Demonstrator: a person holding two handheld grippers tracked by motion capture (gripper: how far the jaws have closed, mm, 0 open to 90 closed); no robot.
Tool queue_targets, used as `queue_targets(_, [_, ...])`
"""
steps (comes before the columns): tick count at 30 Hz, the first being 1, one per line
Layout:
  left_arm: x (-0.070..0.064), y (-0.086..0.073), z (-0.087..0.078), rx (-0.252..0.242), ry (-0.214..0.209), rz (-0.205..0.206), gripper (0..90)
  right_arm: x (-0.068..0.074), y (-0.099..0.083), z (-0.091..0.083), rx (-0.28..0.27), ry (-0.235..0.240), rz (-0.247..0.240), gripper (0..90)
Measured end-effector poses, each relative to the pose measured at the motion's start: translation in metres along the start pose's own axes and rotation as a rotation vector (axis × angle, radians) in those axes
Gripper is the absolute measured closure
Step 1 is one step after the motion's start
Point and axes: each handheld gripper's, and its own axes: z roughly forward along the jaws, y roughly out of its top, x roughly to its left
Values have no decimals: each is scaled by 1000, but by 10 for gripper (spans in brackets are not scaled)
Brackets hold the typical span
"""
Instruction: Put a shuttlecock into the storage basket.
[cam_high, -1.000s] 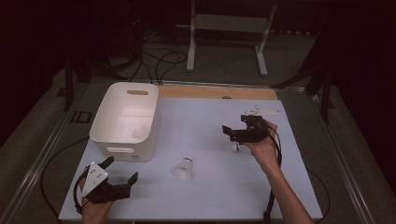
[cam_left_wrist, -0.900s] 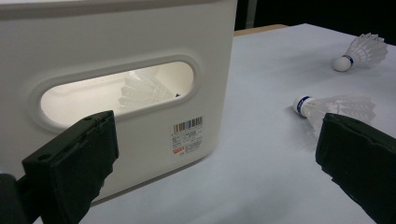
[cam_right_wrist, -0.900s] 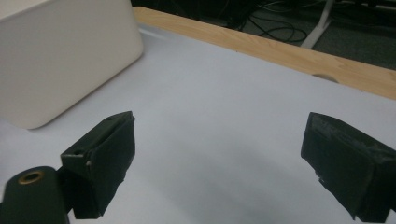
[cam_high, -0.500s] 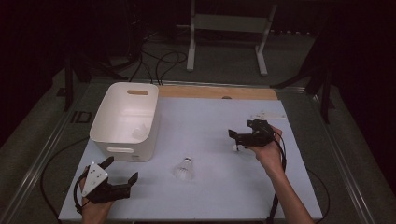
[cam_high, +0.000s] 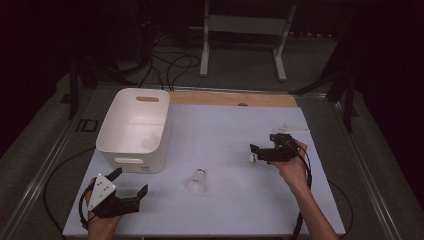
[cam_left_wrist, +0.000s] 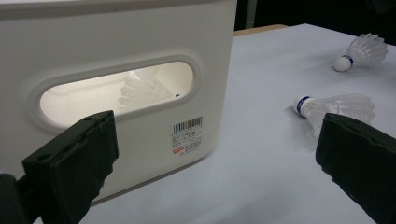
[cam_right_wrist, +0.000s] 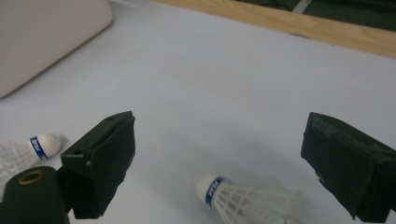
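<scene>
A white shuttlecock (cam_high: 196, 181) lies on its side in the middle of the pale table (cam_high: 225, 135). My right gripper (cam_high: 255, 154) hovers open right of centre, low over a second shuttlecock (cam_high: 252, 158). In the right gripper view that shuttlecock (cam_right_wrist: 247, 198) lies just below the spread jaws of the right gripper (cam_right_wrist: 222, 135), cork to the left, untouched. My left gripper (cam_high: 131, 181) rests open at the near left corner. In the left gripper view the left gripper (cam_left_wrist: 219, 140) faces the bin (cam_left_wrist: 140, 56), and a shuttlecock (cam_left_wrist: 140, 91) shows inside through the handle slot.
The white bin (cam_high: 135, 130) stands at the table's left. A wooden strip (cam_high: 232, 98) runs along the far edge. Cables trail from both grippers. The left gripper view has both table shuttlecocks, one near (cam_left_wrist: 336, 107) and one farther off (cam_left_wrist: 362, 50).
My right gripper has drifted a little toward the near side and lower, over the shuttlecock. The left gripper and the centre shuttlecock have stayed put.
</scene>
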Motion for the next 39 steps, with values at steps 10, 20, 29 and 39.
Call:
queue_targets(10, [0, 0, 1, 3, 1, 3, 0, -6, -14, -2, 24, -11, 11, 98])
queue_targets(20, [0, 0, 1, 1, 5, 2, 0, -10, -25, -1, 53, -16, 26, 102])
queue_targets(29, [0, 0, 0, 0, 7, 1, 0, -13, -31, -1, 76, -18, 42, 134])
queue_targets(39, [0, 0, 0, -1, 9, 1, 0, -13, -33, -1, 104, -26, 53, 190])
